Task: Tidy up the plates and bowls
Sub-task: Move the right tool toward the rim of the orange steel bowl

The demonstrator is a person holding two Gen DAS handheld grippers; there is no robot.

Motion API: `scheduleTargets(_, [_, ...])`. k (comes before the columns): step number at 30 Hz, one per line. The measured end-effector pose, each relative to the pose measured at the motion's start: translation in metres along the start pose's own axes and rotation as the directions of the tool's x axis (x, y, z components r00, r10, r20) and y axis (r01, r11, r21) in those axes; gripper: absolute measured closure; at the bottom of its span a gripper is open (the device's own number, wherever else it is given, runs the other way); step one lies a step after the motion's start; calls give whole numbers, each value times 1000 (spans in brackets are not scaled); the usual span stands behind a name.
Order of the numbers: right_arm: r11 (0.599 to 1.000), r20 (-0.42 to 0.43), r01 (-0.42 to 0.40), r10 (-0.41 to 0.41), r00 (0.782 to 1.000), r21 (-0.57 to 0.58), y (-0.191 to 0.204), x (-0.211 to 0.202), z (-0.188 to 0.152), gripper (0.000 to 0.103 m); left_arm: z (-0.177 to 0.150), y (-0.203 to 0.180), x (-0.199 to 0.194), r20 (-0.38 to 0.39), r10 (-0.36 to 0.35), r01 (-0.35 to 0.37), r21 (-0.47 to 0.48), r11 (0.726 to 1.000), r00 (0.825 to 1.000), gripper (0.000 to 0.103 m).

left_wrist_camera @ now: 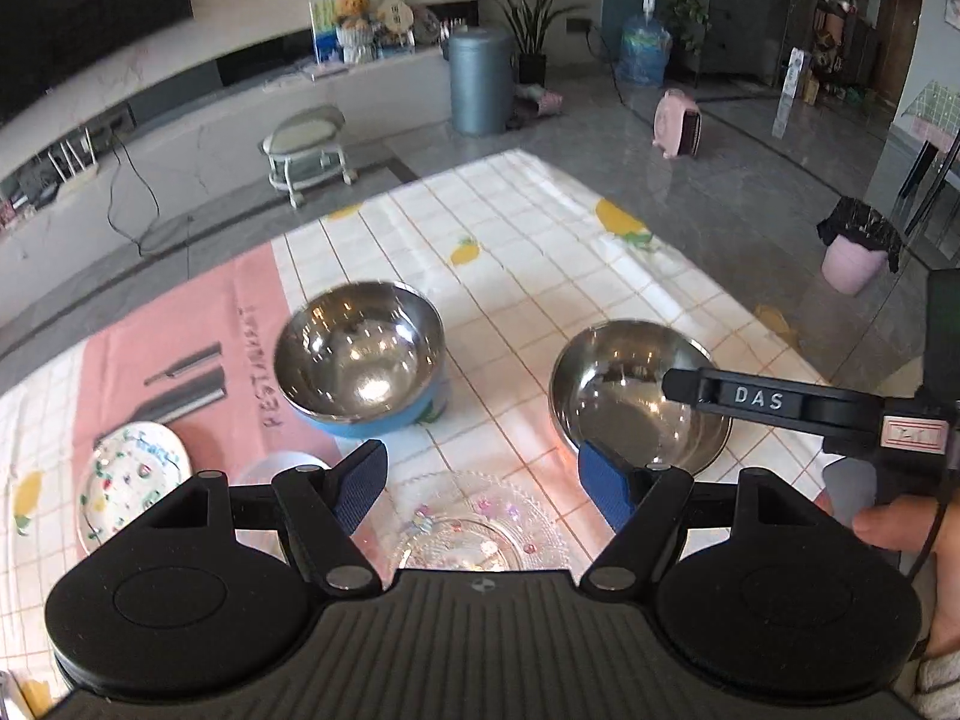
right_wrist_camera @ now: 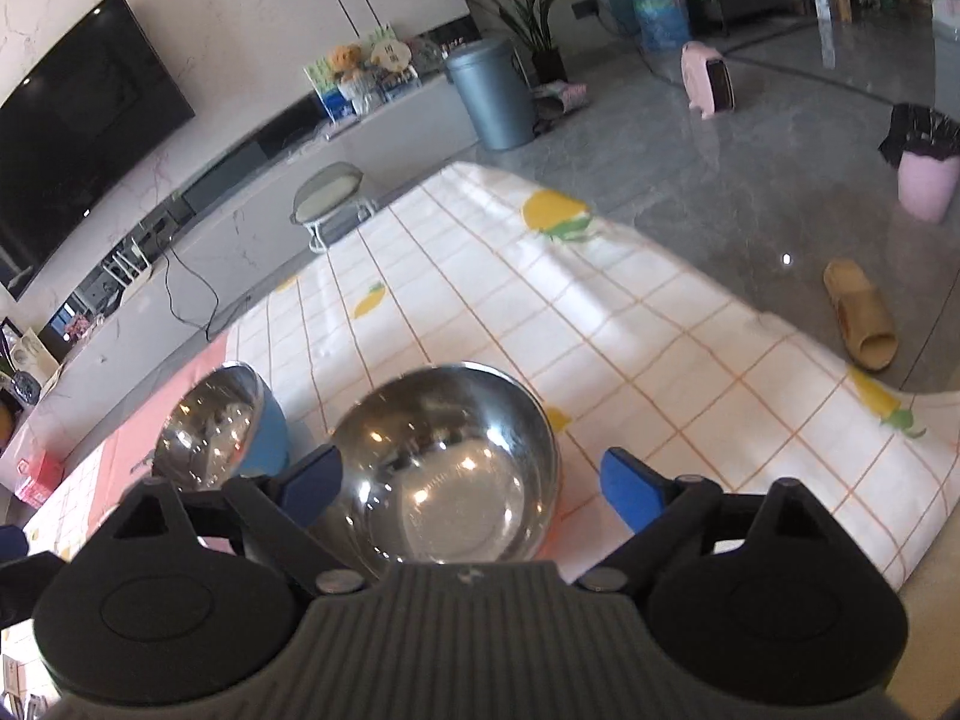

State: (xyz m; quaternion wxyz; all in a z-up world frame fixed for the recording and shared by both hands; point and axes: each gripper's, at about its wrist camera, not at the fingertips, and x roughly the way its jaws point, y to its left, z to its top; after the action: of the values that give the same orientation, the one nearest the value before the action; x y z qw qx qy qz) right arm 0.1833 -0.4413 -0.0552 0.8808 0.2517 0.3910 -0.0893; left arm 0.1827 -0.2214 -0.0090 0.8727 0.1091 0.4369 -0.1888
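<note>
We note the tabletop (left_wrist_camera: 540,228) carrying two steel bowls mid-surface: blue-sided bowl (left_wrist_camera: 360,360), plain steel bowl (right_wrist_camera: 447,468). Clear glass plate (left_wrist_camera: 480,516) near edge. Left gripper (left_wrist_camera: 483,486) fingers spread, empty; right gripper (right_wrist_camera: 474,486) fingers wide, straddling plain bowl, untouched.

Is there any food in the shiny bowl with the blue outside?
Empty. The blue-sided bowl stands upright, and its steel inside shows only reflections.

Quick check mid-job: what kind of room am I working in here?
Most likely a home living room: a wall-mounted TV above a long media console, a potted plant, and a checked tablecloth.
</note>
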Motion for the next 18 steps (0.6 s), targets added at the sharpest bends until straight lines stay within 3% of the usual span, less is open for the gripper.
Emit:
scheduleTargets(3, [998,4,60,-60,998,12,-12,5,2,18,2,-4,33,-90,8,-10,-21,1000,996,18])
scheduleTargets(7, [998,4,-1,1,1000,57,-26,6,4,17,-2,-8,62,-152,15,-22,-44,999,988,18])
scheduleTargets(11, [999,-29,10,-8,1000,45,-25,19,3,17,-4,-11,89,-212,14,-31,-74,997,977,18])
scheduleTargets(18, [1000,-102,2,-1,995,14,-24,33,-1,25,-7,5,111,-268,-67,15,-191,982,961,18])
